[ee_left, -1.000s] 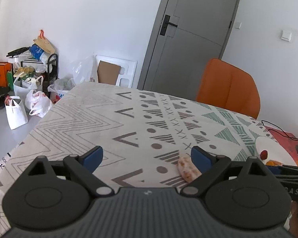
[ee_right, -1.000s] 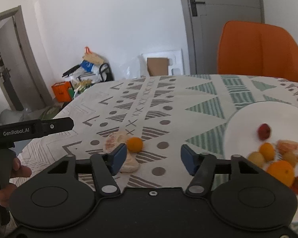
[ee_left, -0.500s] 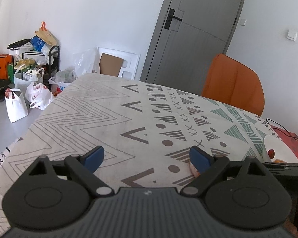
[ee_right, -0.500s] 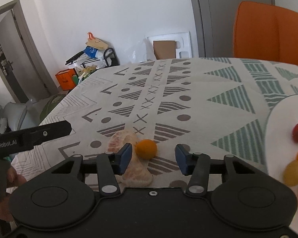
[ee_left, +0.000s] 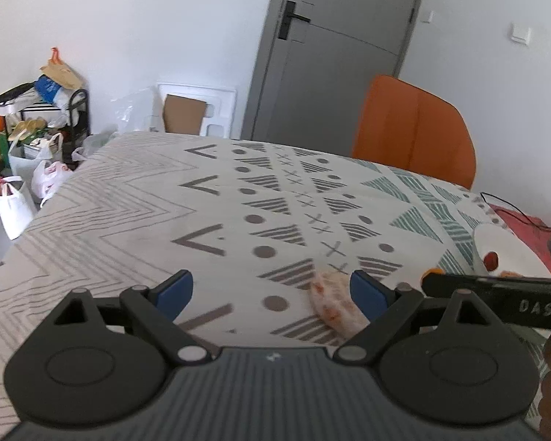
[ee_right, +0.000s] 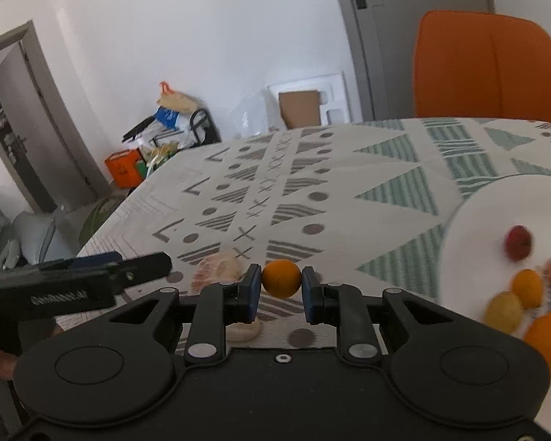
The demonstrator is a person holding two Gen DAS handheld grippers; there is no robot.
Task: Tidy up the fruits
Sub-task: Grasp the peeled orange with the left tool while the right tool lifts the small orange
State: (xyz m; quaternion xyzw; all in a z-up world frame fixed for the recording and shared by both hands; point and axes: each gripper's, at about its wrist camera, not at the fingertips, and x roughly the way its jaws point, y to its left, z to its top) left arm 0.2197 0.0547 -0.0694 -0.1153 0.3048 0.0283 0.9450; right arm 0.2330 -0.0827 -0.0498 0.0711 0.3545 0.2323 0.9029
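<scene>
left wrist view, peeled segment (ee_left: 334, 303) partly hidden behind left gripper (ee_left: 272, 288)

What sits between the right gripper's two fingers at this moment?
A small orange fruit sits between the right gripper fingers, which are closing and already meet its sides. The right wrist view shows this; peeled citrus segments lie just left of them.

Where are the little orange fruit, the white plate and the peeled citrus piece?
little orange fruit (ee_right: 281, 278), right wrist view, on its front face between the blue pads.
white plate (ee_right: 474, 228), right wrist view, on its bare left part.
peeled citrus piece (ee_left: 332, 299), left wrist view, on its middle.
</scene>
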